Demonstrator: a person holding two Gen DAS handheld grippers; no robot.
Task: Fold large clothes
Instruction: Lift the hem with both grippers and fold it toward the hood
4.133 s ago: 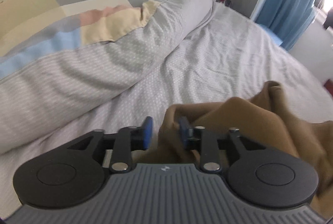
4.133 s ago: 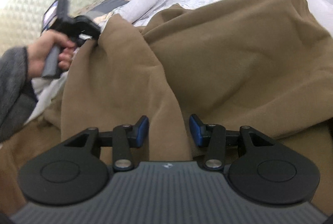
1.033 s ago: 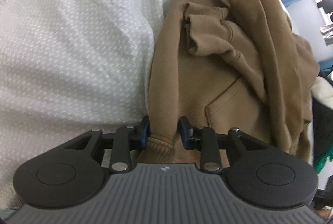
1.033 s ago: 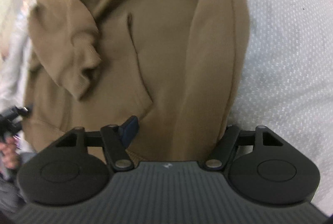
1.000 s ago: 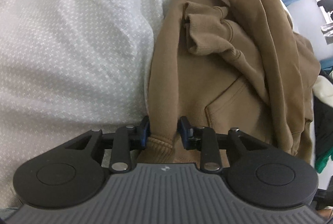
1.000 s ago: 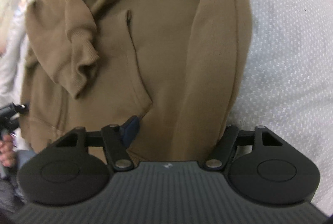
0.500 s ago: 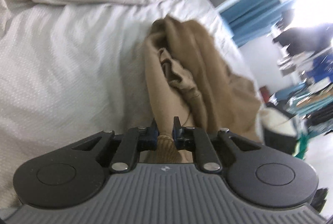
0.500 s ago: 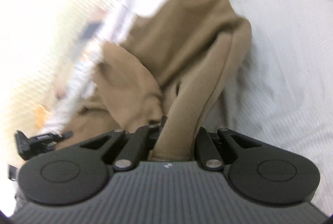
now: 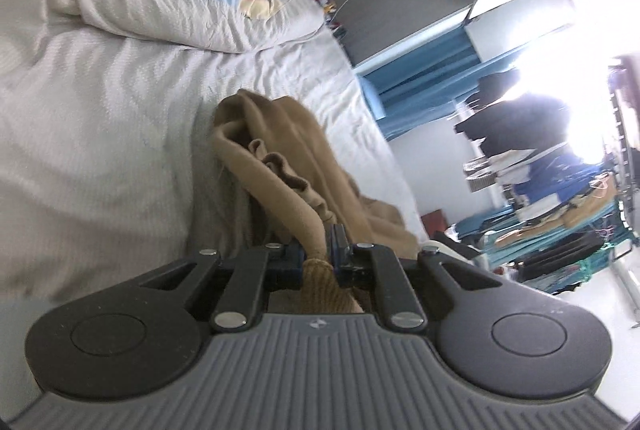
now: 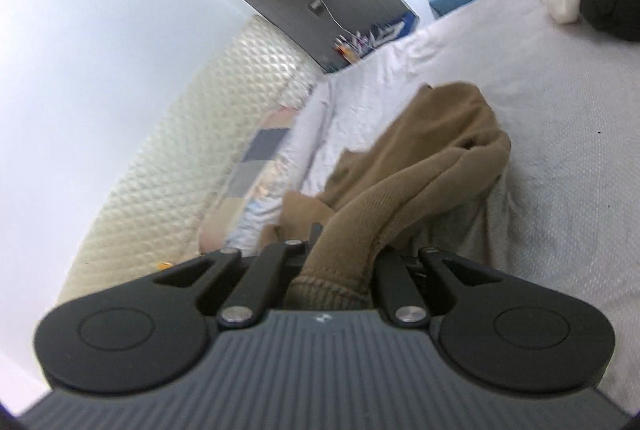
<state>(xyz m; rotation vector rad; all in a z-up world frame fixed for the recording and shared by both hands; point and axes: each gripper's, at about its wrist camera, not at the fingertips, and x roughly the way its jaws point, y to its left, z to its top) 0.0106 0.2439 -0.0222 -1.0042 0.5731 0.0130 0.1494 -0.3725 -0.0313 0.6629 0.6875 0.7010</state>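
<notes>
Left gripper [image 9: 319, 250] and right gripper [image 10: 340, 250] each clamped on the ribbed hem of a tan fleece hoodie [image 9: 296, 158], raised off the white bedsheet [image 9: 100, 118]; next, probably carry the hem over toward the hood.

Brown hoodie [image 9: 288, 166]: thick fleece, ribbed hem. Crumpled and bunched, stretched lengthwise from bottom centre of frame up toward middle in both wrist views. Near hem raised off bed, far end resting on white sheet. Folds and cuff visible mid-frame in left view.
</notes>
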